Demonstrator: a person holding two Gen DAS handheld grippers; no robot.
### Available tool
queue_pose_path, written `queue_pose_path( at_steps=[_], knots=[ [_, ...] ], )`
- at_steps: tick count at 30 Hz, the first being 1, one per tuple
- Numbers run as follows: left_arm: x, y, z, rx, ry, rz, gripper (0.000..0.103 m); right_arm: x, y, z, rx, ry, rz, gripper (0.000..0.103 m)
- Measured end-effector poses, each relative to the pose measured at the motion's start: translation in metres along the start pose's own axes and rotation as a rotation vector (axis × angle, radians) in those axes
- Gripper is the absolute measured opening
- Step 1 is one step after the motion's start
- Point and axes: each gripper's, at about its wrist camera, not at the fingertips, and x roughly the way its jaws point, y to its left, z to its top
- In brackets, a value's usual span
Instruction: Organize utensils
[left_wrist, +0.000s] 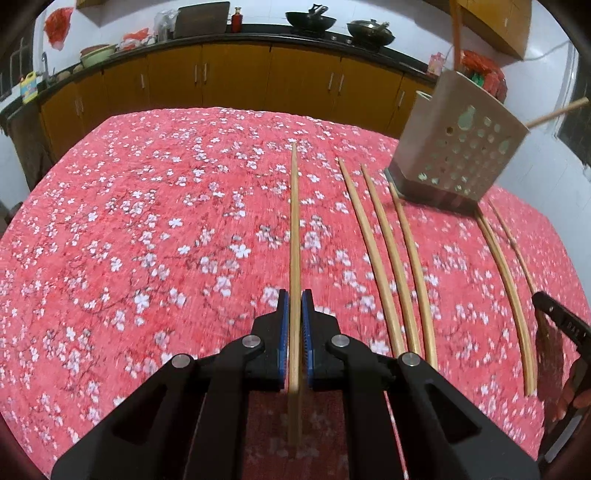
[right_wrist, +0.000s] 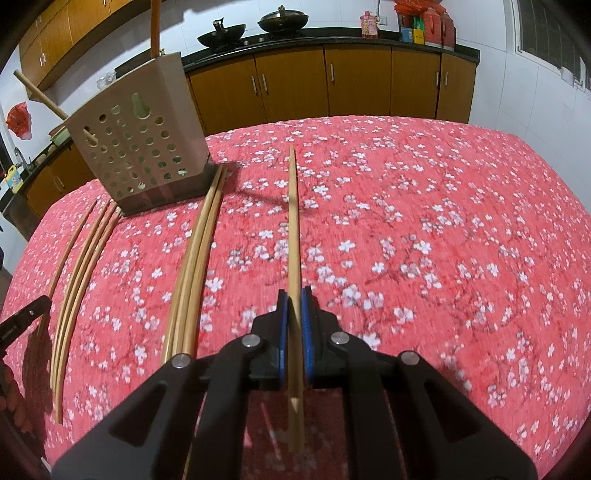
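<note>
We found each gripper — left (left_wrist: 294, 325) and right (right_wrist: 294, 325) — clamped on one chopstick (left_wrist: 294, 240). The holder (left_wrist: 458, 140), far on the table (left_wrist: 147, 221), already held two; several chopsticks lay loose near it, unsorted.

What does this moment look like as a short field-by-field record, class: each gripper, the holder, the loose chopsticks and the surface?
left gripper: shut on a chopstick
right gripper: shut on a chopstick
holder: perforated, upright on table, two sticks inside
loose chopsticks: five flat on cloth near holder
surface: red floral tablecloth
</note>
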Motion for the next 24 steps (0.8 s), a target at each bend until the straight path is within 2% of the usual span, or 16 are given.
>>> queue_pose_path(
  at_steps=[7,10,17,24],
  knots=[
    [-0.001,-0.004,0.0,0.038,0.005,0.025,0.008,-0.004,0.001,-0.001,-0.013,-0.004,-0.001,0.008],
    [-0.003,-0.003,0.003,0.028,0.01,0.022,0.008,-0.02,-0.001,0.001,-0.01,-0.046,0.013,0.008],
    [-0.041,0.004,0.025,0.014,-0.098,0.003,0.007,-0.068,-0.007,0.02,0.003,-0.177,0.018,0.008],
    [-0.083,0.005,0.053,-0.01,-0.212,-0.051,0.007,-0.115,-0.004,0.042,0.01,-0.329,0.038,0.008]
  ],
)
